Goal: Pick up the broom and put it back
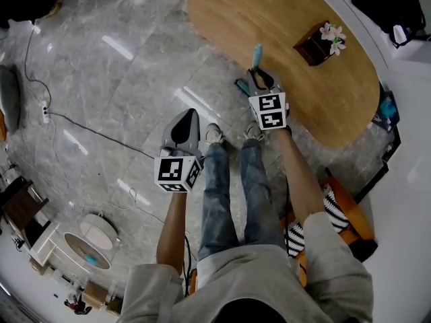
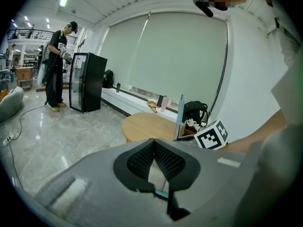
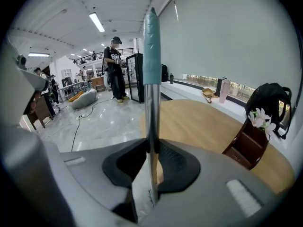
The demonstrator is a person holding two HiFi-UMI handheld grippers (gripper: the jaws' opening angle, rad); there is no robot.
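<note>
The broom's handle (image 3: 151, 46) is a thin metal pole with a teal grip at its top, and it stands upright. My right gripper (image 3: 152, 148) is shut on the pole, with both dark pads against it. In the head view this gripper (image 1: 259, 79) sits at the near edge of the oval wooden table (image 1: 222, 19), and the teal grip (image 1: 256, 56) pokes up beyond it. A teal part that may be the broom head (image 1: 241, 85) shows low on the floor beside it. My left gripper (image 1: 183, 123) hangs over the grey floor, shut, with nothing between its pads (image 2: 142, 157).
A dark box with white flowers (image 1: 316, 42) stands on the table. A cable (image 1: 81, 128) and a power strip (image 1: 45, 113) lie on the floor to the left. My shoes (image 1: 215, 134) are between the grippers. Farther off are a black fridge (image 2: 85, 82) and a standing person (image 2: 57, 65).
</note>
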